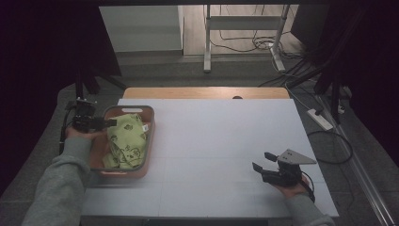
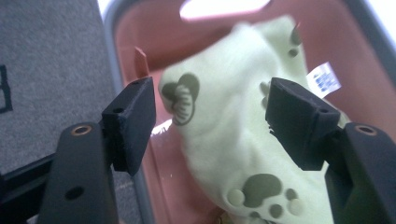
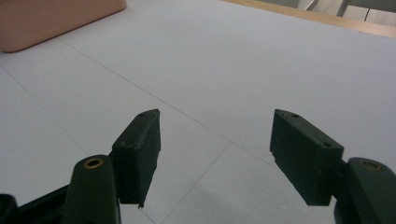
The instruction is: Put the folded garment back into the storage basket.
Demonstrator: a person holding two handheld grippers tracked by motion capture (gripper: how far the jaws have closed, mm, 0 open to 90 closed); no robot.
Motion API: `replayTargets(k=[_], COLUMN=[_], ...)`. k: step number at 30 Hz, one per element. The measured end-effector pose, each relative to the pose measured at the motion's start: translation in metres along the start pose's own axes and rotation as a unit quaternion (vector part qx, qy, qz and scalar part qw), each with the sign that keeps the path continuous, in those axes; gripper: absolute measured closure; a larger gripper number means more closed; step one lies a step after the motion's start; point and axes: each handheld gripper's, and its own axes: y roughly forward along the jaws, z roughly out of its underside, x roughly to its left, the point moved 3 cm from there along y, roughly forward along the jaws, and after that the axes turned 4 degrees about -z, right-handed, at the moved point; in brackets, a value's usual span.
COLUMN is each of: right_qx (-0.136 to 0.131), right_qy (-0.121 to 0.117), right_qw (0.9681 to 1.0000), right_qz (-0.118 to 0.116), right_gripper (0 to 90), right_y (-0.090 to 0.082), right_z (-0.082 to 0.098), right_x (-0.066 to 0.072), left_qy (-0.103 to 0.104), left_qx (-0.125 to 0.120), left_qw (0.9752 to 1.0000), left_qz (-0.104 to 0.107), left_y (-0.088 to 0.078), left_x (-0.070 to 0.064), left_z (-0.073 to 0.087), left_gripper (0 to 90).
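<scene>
A light green cloth point(image 1: 126, 141) with dark paw and animal prints lies bunched in a salmon-pink basket point(image 1: 149, 136) at the left edge of the white table. My left gripper point(image 1: 113, 123) reaches over the basket's left rim from the left. In the left gripper view its jaws stand apart, the cloth point(image 2: 219, 154) lies just beyond and between them, and the pads do not press it; my left gripper point(image 2: 212, 102) is open. A white tag point(image 2: 324, 79) sticks out of the cloth. My right gripper point(image 1: 264, 161) rests low at the table's front right, open point(image 3: 215, 135) and empty.
The white table top point(image 1: 226, 141) is marked with thin grid lines and has a wooden strip point(image 1: 207, 92) along its far edge. The basket's corner point(image 3: 46, 18) appears far off in the right gripper view. Cables and a metal stand point(image 1: 207, 47) lie on the floor behind.
</scene>
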Motion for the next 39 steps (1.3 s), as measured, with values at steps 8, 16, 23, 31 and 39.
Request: replayTargets(k=[8,16,23,31,39], right_qx=[-0.001,-0.001,-0.001,-0.001,0.0], right_qy=[0.0,-0.001,-0.001,-0.001,0.0], right_qw=[1.0,1.0,1.0,1.0,1.0], right_qz=[0.0,0.0,0.0,0.0,0.002], right_gripper=[34.0,34.0,34.0,34.0,34.0], right_y=[0.0,0.0,0.0,0.0,0.0], right_z=[0.0,-0.001,0.0,0.0,0.0], right_x=[0.0,0.001,0.0,0.001,0.0], left_qy=[0.055,0.105,0.102,0.096,0.082], left_qx=[-0.008,0.048,0.082,0.113,0.144], left_qw=[0.9955,0.9885,0.9884,0.9872,0.9851], left_qz=[0.077,0.098,0.077,0.06,0.047], left_y=[-0.011,0.0,0.009,0.013,0.02], left_x=[-0.034,-0.062,-0.057,-0.05,-0.046], left_z=[0.01,0.025,0.035,0.041,0.04], left_gripper=[83.6,89.6,89.6,89.6,89.7])
